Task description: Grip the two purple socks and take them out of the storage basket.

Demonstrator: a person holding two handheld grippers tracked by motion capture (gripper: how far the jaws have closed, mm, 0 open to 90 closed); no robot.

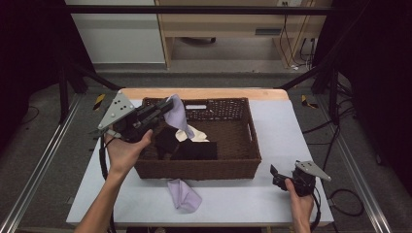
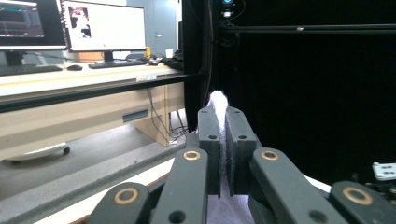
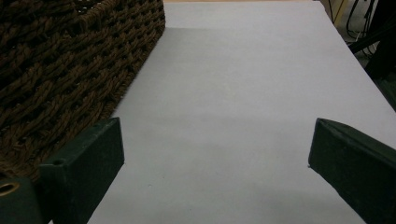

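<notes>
Left gripper (image 1: pixel 167 108) raised over the wicker basket (image 1: pixel 243 167), jaws pinched tight on a lilac cloth (image 1: pixel 177 115) dangling above the back left corner (probably mid-sort, though going in or coming out, can't tell). Second lilac cloth (image 1: pixel 184 194) lying out front on the white table (image 1: pixel 272 121). Dark and cream pieces inside. Right gripper (image 1: pixel 275 175) parked beside the basket, jaws spread wide, holding nothing. Desks, monitors, black curtains around.
</notes>
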